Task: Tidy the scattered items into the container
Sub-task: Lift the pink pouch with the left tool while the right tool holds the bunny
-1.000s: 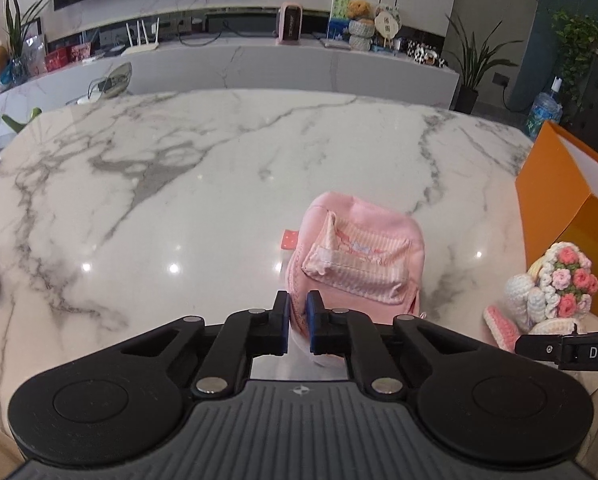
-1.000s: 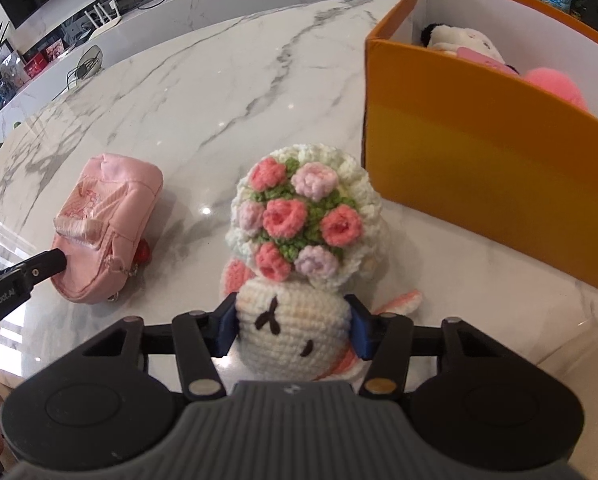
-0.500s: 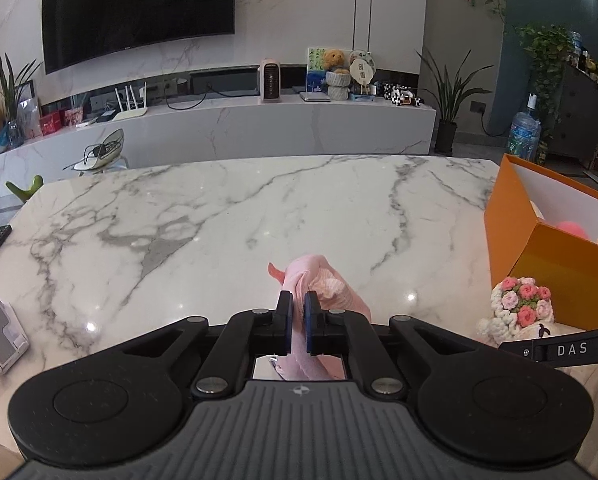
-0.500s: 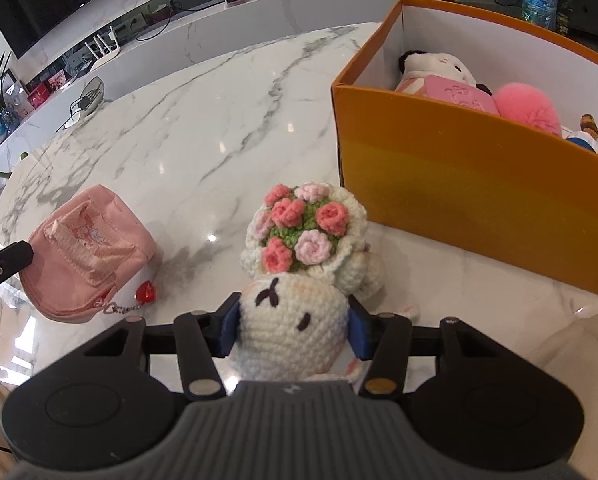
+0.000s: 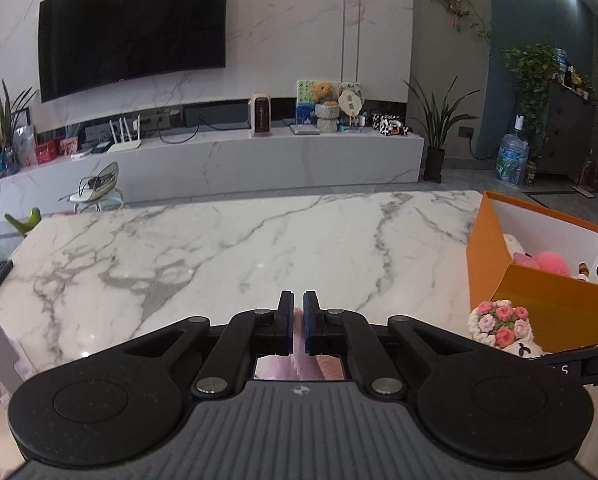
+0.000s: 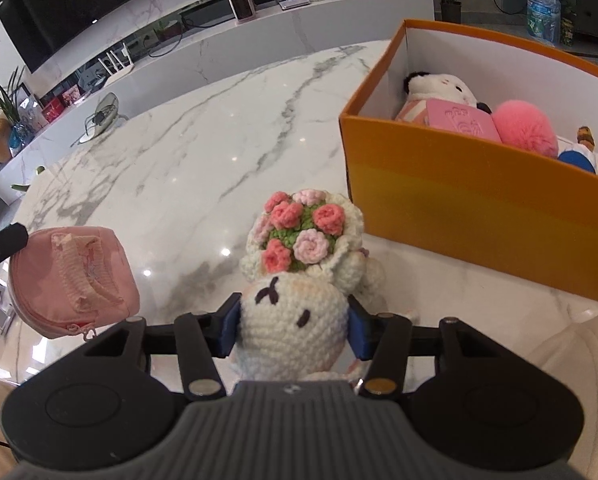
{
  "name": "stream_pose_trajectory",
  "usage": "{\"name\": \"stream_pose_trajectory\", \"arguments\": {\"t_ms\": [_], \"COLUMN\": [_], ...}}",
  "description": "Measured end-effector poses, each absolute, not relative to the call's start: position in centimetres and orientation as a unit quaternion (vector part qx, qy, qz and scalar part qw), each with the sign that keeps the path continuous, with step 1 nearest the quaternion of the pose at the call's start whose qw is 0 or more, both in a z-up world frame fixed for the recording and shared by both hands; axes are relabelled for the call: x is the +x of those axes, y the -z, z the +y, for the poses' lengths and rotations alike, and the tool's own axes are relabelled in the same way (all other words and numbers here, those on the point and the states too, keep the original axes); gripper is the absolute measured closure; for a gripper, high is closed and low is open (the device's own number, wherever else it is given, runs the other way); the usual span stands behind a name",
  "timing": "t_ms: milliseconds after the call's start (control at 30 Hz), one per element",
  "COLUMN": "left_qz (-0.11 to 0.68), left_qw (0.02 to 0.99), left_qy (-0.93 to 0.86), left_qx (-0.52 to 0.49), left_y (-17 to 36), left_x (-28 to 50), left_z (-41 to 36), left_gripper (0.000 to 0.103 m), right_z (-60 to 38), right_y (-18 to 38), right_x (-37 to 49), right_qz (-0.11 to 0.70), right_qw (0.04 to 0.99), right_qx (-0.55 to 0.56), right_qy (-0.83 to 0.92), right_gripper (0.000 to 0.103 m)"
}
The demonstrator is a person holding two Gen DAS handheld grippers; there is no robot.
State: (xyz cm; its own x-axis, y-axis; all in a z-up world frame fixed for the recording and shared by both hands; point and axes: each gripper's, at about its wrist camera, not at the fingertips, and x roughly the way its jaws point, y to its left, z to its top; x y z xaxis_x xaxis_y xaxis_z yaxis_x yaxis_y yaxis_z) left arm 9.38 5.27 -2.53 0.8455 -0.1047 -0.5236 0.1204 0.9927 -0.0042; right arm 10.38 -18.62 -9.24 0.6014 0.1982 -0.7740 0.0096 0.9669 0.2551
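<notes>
Marble table point(image 5: 227, 248) carries everything you are working with, its veined white top running from the near edge under your grippers to the far edge that faces the TV wall. Along its right edge sits the orange box point(image 6: 479, 200), open-topped with white inner walls; it already holds a black-and-white plush point(image 6: 439, 84), a pink card-like item point(image 6: 459, 118), a fluffy pink pom-pom point(image 6: 525, 126) and a blue-and-white item at its right end that is too cut off to name.

Next in size is the pink pouch point(image 6: 73, 280), which your left gripper point(image 5: 298, 320) has clamped by a thin fold of fabric. Its two fingers point(image 5: 285, 320) are pressed nearly together on that fold, and in the right wrist view the pouch hangs near the table's left edge, with the left gripper's black finger touching its upper left corner.

Your right gripper point(image 6: 295, 326) squeezes the crocheted bunny point(image 6: 291, 320) by the sides of its white head, the blue pads sunk into the yarn. The bunny's crocheted bouquet point(image 6: 303, 236) of pink roses points toward the orange box and sits just short of its near wall, not touching it. I cannot tell whether the bunny clears the tabletop.
</notes>
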Motion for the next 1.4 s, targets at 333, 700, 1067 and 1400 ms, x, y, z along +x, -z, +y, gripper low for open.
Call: {"name": "stream_pose_trajectory", "arguments": {"t_ms": [333,700,1067,1400], "left_qz": [0.303,0.377,0.345,0.331], "left_qw": [0.951,0.925,0.935,0.931], "left_qy": [0.060,0.039,0.074,0.092], "left_qx": [0.015,-0.011,0.044,0.127], "left_y": [5.1,9.1,9.1,12.2], "left_x": [10.1,10.0,10.7,11.1], "left_z": [4.7,6.5,4.0,2.3], "left_gripper": [0.099,0.098,0.023,0.029], "right_z": [-19.2,-19.2,-19.1,-19.2], "right_y": [9.4,9.9,10.3,10.4], "right_x": [10.3,10.4,10.5,10.7], "right_qz": [0.446,0.454,0.463,0.464], "right_qw": [0.884,0.879,0.876,0.875], "right_qx": [0.131,0.135,0.131,0.130], "right_qy": [-0.054,-0.055,-0.050,-0.043], "right_gripper": [0.048,0.048,0.047,0.047]}}
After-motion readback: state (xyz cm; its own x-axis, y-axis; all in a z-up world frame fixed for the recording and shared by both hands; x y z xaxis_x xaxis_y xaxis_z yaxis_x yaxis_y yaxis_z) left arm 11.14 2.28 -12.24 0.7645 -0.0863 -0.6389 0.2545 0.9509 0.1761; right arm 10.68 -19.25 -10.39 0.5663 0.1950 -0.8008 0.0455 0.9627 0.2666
